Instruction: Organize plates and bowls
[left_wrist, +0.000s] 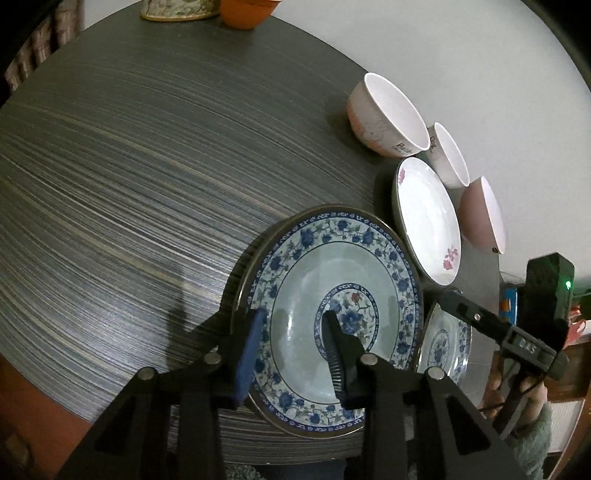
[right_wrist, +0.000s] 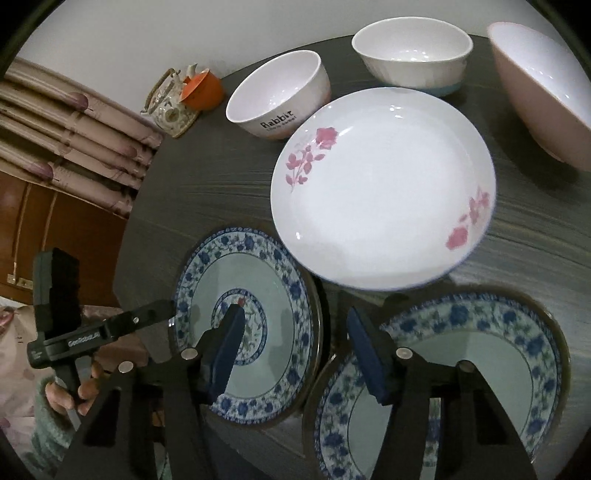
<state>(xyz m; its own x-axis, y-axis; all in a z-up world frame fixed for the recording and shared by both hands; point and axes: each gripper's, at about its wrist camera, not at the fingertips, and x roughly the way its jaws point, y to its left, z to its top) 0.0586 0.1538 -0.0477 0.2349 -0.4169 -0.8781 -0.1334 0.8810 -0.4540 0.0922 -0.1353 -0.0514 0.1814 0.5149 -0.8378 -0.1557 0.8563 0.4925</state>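
A blue floral plate (left_wrist: 306, 280) lies near the table's front edge. My left gripper (left_wrist: 293, 317) straddles its left rim, blue-padded finger outside and black finger inside, with a gap showing on both sides. A second blue floral plate (right_wrist: 480, 354) lies to its right. My right gripper (right_wrist: 295, 310) hangs open over the gap between the two plates, and nothing is gripped. Behind them sit a white plate with pink flowers (right_wrist: 380, 184), a "Rabbit" bowl (right_wrist: 280, 96), a white bowl with a blue base (right_wrist: 410, 55) and a pink bowl (right_wrist: 543, 92).
The round dark wood-grain table (left_wrist: 129, 166) has a wide bare stretch on its left side. At its far edge stand a patterned teapot (right_wrist: 170, 103) and an orange cup (right_wrist: 203, 90). A hand in a fuzzy green sleeve (right_wrist: 70, 395) holds the left tool beside the table's edge.
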